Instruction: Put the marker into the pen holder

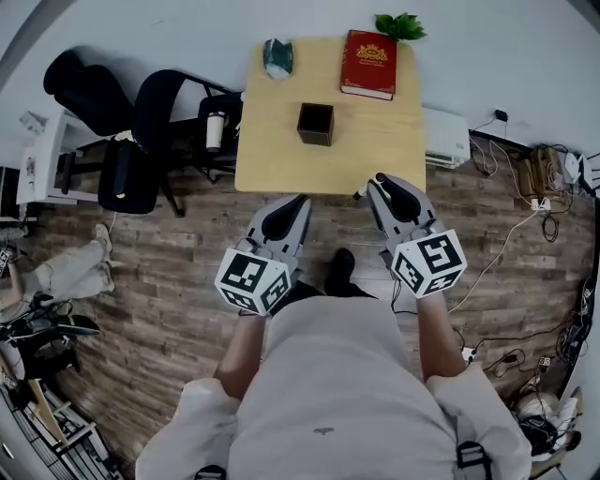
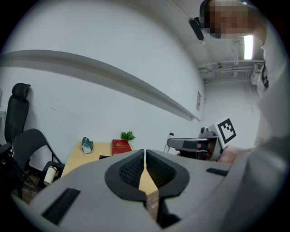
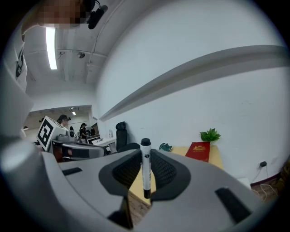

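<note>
A white marker with a black cap [image 3: 145, 168] stands upright between the jaws of my right gripper [image 3: 146, 174], which is shut on it. In the head view the right gripper [image 1: 378, 181] hangs just over the table's near edge, and the marker shows only as a small tip [image 1: 360, 193]. The dark square pen holder [image 1: 316, 123] stands in the middle of the wooden table [image 1: 281, 150], well beyond both grippers. My left gripper [image 1: 302, 201] is shut with nothing in it, held short of the table's near edge; its jaws [image 2: 145, 164] meet in the left gripper view.
A red book [image 1: 369, 64] lies at the table's far right, a green plant [image 1: 400, 25] behind it, and a crumpled teal object [image 1: 277, 57] at the far left. Black office chairs [image 1: 141, 131] stand left of the table. Cables [image 1: 525, 216] trail over the wooden floor at right.
</note>
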